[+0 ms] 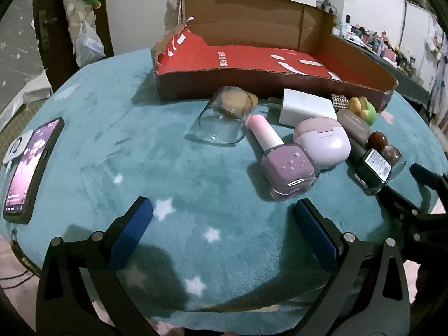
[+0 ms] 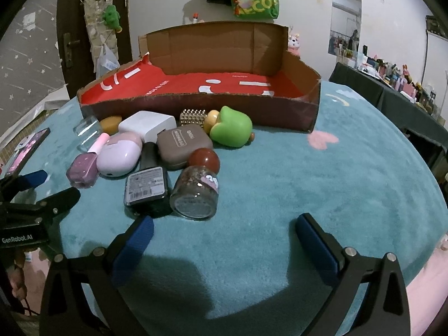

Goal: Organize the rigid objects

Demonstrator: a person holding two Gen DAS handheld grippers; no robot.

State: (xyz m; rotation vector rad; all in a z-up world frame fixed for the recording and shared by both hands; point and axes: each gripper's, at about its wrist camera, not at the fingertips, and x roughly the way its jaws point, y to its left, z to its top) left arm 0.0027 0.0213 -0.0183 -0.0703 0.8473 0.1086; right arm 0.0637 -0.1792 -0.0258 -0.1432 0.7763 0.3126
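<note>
A cluster of small items lies on the teal blanket in front of a cardboard box (image 1: 268, 85) (image 2: 196, 106) with a red floor. Among them are a clear glass (image 1: 224, 117), a purple nail polish bottle (image 1: 285, 168) (image 2: 82, 169), a lilac earbud case (image 1: 322, 141) (image 2: 119, 155), a white charger (image 1: 306, 107) (image 2: 147, 124), a taupe case (image 2: 183, 145), a dark bottle (image 2: 147, 189), a glitter jar (image 2: 196, 193) and a green toy (image 2: 231, 130). My left gripper (image 1: 224, 219) is open, short of the purple bottle. My right gripper (image 2: 225, 231) is open just before the jar.
A phone (image 1: 26, 170) with a lit screen lies at the blanket's left edge beside a small white charger puck (image 1: 16, 147). The box sits at the far side with a tall back wall. A shelf of small items (image 2: 403, 84) stands at the right. A door is at the left.
</note>
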